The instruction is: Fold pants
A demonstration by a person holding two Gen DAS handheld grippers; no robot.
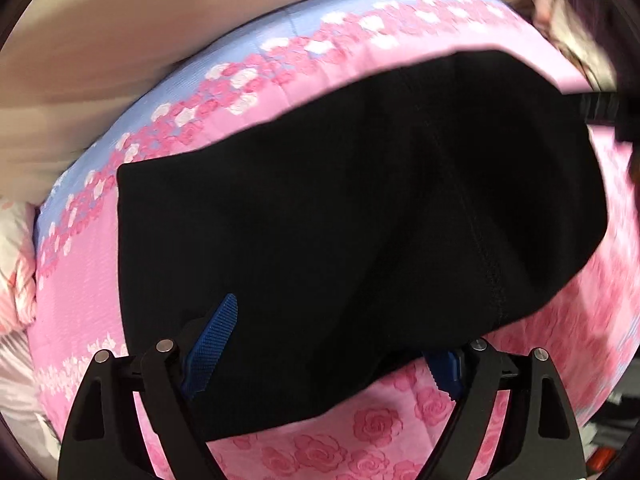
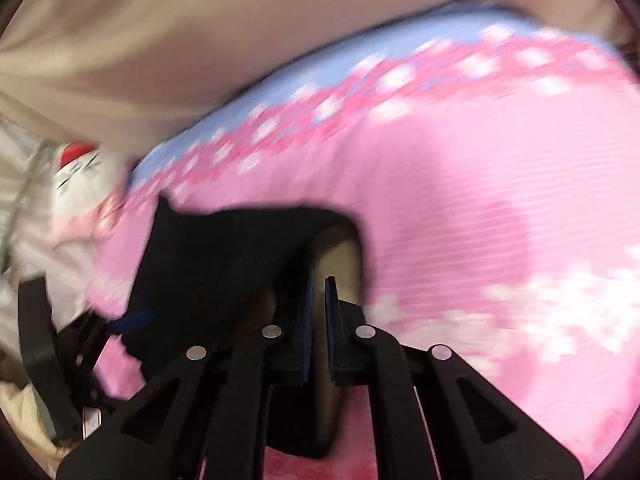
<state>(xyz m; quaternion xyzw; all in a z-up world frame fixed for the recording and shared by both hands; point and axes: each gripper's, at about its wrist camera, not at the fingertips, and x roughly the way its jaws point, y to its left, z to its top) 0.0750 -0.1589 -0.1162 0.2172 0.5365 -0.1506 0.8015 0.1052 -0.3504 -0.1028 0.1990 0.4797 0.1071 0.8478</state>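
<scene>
Black pants (image 1: 360, 200) lie folded in a broad dark slab on the pink rose-print bed cover (image 1: 384, 424). My left gripper (image 1: 332, 340) stands open at the pants' near edge. One blue pad (image 1: 212, 344) rests above the cloth and the other (image 1: 444, 368) peeks out beneath it, so the edge runs between the fingers without being pressed. In the blurred right wrist view, my right gripper (image 2: 320, 292) is shut on an end of the pants (image 2: 224, 256), with the tan inner side of the cloth pinched between its pads. The left gripper (image 2: 52, 360) shows at that view's left edge.
The bed cover (image 2: 460, 200) turns to a blue band with white and pink roses at its far side. Beyond it is a beige wall (image 1: 100, 40). A white soft toy with a red cap (image 2: 80, 176) and pale bedding (image 1: 16, 272) sit at the left.
</scene>
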